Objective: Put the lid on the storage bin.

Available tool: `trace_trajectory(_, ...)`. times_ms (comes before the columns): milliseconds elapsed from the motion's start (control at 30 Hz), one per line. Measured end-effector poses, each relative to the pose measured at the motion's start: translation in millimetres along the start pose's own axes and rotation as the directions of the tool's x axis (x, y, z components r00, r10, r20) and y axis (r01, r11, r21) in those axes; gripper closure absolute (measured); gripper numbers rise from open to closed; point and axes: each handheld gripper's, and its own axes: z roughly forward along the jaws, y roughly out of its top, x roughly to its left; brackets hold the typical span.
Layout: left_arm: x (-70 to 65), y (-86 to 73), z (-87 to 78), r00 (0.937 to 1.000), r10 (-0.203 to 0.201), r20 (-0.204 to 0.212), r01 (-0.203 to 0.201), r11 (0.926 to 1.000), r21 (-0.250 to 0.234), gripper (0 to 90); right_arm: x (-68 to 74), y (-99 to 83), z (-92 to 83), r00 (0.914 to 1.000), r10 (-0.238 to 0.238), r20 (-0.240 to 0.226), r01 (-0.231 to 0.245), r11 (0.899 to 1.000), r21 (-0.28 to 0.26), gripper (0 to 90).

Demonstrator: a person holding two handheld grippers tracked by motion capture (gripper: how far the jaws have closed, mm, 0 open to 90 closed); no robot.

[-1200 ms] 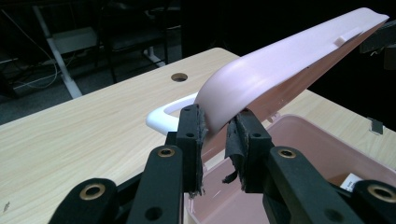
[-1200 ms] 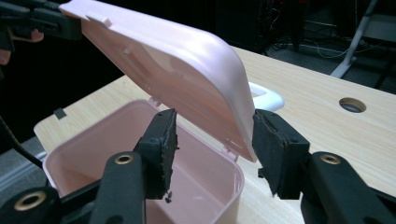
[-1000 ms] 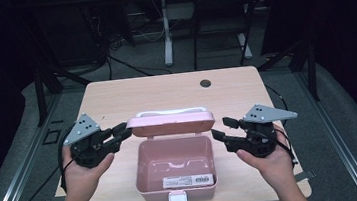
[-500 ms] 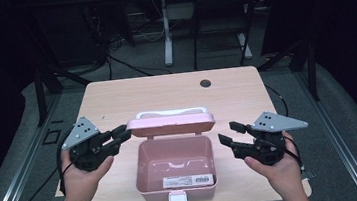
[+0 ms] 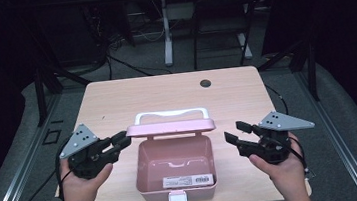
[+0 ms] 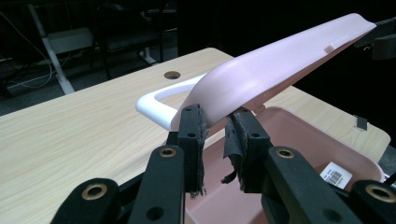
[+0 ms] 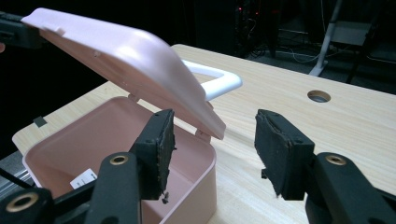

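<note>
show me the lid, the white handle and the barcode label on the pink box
lid (image 5: 171, 127), high view, middle of its raised front edge
white handle (image 5: 170, 114), high view, top bar
barcode label (image 5: 187, 180), high view, middle of the sticker inside the box

No legible text; barcode label (image 5: 188, 181) unreadable.

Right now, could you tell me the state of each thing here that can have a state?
Pink box: open, with a white label inside.
Lid: raised, tilted back on its hinge.
White handle: behind the lid, not gripped.
Front latch: undone.
Left gripper: shut on the lid's edge.
Right gripper: open, holding nothing, beside the box.
</note>
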Motion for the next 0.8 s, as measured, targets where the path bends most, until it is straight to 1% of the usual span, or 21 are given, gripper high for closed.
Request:
trace_trajectory(33,-0.3,-0.7,-1.0,1.0000,0.005,0.001,-0.005,1.0000,0.006,75.2,-0.6,-0.6,0.1,1.0000,0.006,-0.002,-0.006,1.000,0.002,47.5)
trace_trajectory(100,-1.8,-2.7,-1.8,1.0000,0.005,-0.002,-0.005,1.0000,0.003,75.2,-1.5,-1.5,0.5,0.9998,0.018,-0.009,-0.018,1.000,0.007,48.5)
trace_trajectory(167,-3.3,-4.6,-3.5,1.0000,0.008,-0.004,-0.008,0.9999,0.006,75.3,-2.2,-2.4,0.6,0.9997,0.026,-0.004,-0.026,1.000,0.006,48.8)
trace_trajectory(233,-6.5,-7.6,-4.5,0.9998,0.016,-0.012,-0.016,0.9999,0.000,75.2,-2.8,-3.5,0.6,0.9995,0.029,0.010,-0.029,1.000,0.003,48.8)
trace_trajectory(367,-11.0,-12.1,-6.9,0.9995,0.027,-0.018,-0.027,0.9996,0.002,75.2,-4.4,-5.3,1.7,0.9991,0.038,0.020,-0.038,0.999,0.001,48.8)
trace_trajectory(433,-12.0,-14.2,-8.2,0.9995,0.026,-0.016,-0.026,0.9996,0.005,75.1,-5.0,-6.5,2.7,0.9989,0.043,0.020,-0.043,0.999,0.006,48.8)
trace_trajectory(467,-12.4,-15.6,-8.2,0.9996,0.022,-0.016,-0.022,0.9998,-0.001,75.0,-5.1,-7.0,3.1,0.9987,0.048,0.019,-0.048,0.999,0.009,48.7)
trace_trajectory(533,-13.1,-17.9,-9.2,0.9998,0.016,-0.013,-0.016,0.9999,0.000,74.9,-5.6,-7.8,4.0,0.9988,0.046,0.018,-0.046,0.999,0.013,48.7)
trace_trajectory(800,-16.4,-25.7,-12.1,0.9999,0.011,-0.010,-0.011,0.9999,0.001,74.8,-7.6,-9.2,3.9,0.9980,0.058,0.023,-0.059,0.998,0.008,48.7)
